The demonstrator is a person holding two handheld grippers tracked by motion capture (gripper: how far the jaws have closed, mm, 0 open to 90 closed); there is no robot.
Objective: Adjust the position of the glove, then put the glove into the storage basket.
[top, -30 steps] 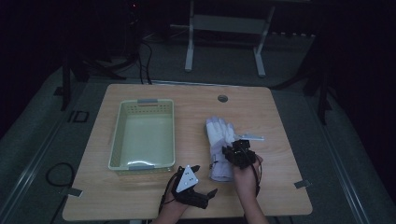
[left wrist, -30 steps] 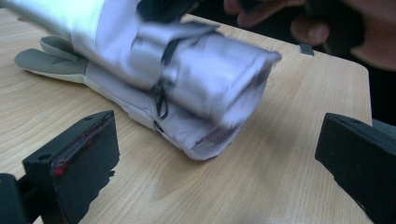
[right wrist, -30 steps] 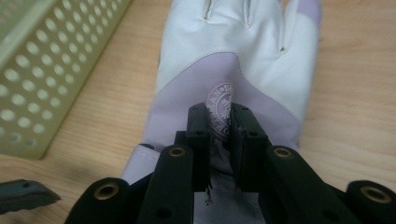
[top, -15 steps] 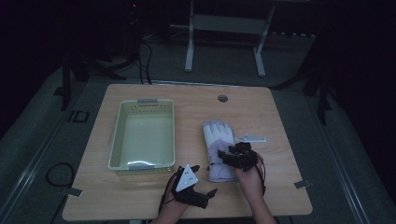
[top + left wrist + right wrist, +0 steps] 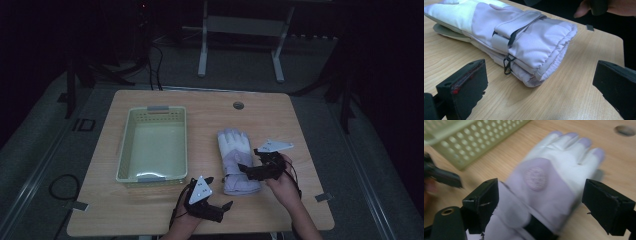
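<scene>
Item: pale lilac and white padded winter gloves, a stacked pair, lying flat on the light wooden table right of centre, fingertips pointing to the far edge, gathered cuffs toward the person. A black strap with a small clip crosses the wrist part. A round embossed badge sits on the back of the upper glove.

Item: pale green perforated plastic basket, rectangular, standing on the table just left of the gloves, apart from them.

Item: right gripper, black, held in the person's right hand, lying at the right side of the gloves over the cuff end. Its jaws have just been opening and stand spread wide. In the right gripper view the glove lies between and beyond them, with neither pad pressing on it; that view is blurred.

Item: left gripper, black with a grey three-cornered plate, low near the table's near edge, just short of the glove cuffs. Jaws spread apart, nothing between them but bare tabletop; in the left gripper view the cuff end lies just ahead.

Item: small round grommet hole in the tabletop, near the far edge, well apart from the gloves.
</scene>
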